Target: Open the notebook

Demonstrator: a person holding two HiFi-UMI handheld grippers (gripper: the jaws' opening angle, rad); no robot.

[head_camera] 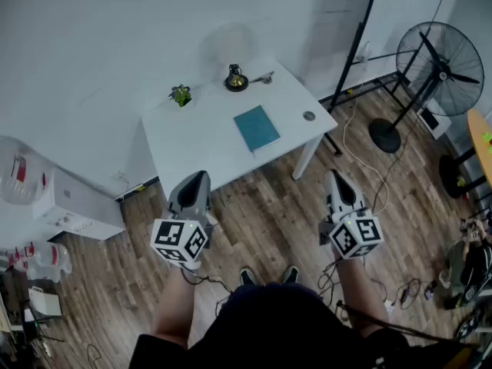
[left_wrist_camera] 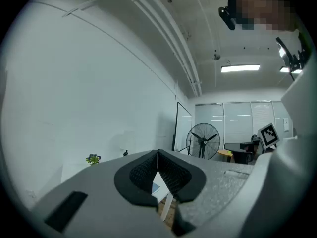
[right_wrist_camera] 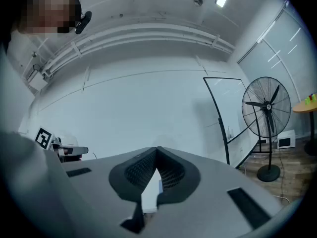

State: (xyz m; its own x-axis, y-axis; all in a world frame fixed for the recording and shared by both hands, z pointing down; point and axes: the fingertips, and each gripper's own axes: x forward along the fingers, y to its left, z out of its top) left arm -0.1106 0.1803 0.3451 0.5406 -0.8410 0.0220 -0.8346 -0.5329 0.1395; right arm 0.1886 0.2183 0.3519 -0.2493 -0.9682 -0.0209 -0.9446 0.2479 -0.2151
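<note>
A closed teal notebook (head_camera: 257,127) lies flat on the white table (head_camera: 200,144), right of its middle. My left gripper (head_camera: 196,180) hangs over the floor just short of the table's near edge, jaws shut and empty. My right gripper (head_camera: 337,178) is level with it, off the table's right corner, also shut with nothing held. In the left gripper view the left gripper (left_wrist_camera: 157,155) has its tips pressed together, a sliver of the notebook (left_wrist_camera: 156,187) showing below them. In the right gripper view the right gripper (right_wrist_camera: 157,151) is likewise shut, facing the white wall.
On the table's far side stand a small green plant (head_camera: 181,94) and a dark round object (head_camera: 236,80); a small disc (head_camera: 309,116) lies near the right edge. A standing fan (head_camera: 440,61) and cables (head_camera: 361,160) are at the right. White boxes (head_camera: 73,202) sit at the left.
</note>
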